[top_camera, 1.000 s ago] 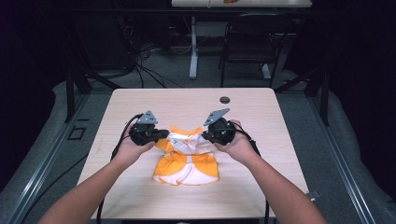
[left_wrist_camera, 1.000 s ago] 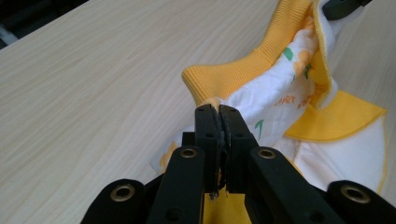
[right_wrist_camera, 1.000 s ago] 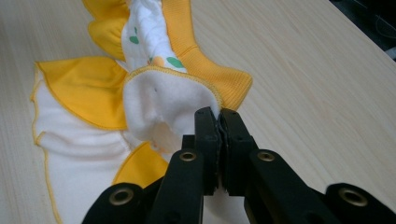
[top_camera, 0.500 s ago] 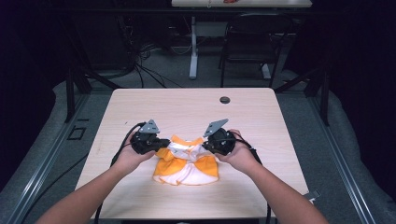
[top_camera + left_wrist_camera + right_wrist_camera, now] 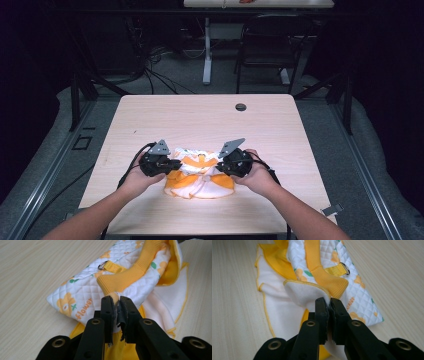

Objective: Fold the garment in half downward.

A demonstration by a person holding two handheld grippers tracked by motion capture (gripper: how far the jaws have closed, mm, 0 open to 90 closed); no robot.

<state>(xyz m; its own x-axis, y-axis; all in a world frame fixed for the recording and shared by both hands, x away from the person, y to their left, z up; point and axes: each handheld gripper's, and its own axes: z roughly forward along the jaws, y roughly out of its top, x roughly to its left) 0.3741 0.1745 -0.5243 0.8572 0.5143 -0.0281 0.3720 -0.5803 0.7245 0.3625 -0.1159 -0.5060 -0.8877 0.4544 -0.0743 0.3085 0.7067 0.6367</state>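
A small quilted white garment with an orange flower print, yellow ribbed trim and a white fleece lining point(image 5: 199, 174) is lying folded on the light wooden table point(image 5: 200, 120), near its front edge, between the person's two hands. The left gripper point(image 5: 172, 164) is pinching the garment's left end: in the left gripper view its black jaws are standing narrow, with the yellow ribbed cuff point(image 5: 125, 277) and a fold of cloth caught between the pads. These jaws have just been opening a little, yet the fabric is still sitting between them. The right gripper point(image 5: 220, 167) is gripping the opposite end; in the right gripper view its jaws are also nearly together, pressing on the white fleece edge point(image 5: 304, 293) just below the ribbed band, and they too have just been easing apart slightly. A small metal ring on a yellow strap point(image 5: 102, 265) is resting on the quilted top. A dark round grommet point(image 5: 240, 107) is sitting in the table well beyond the garment.
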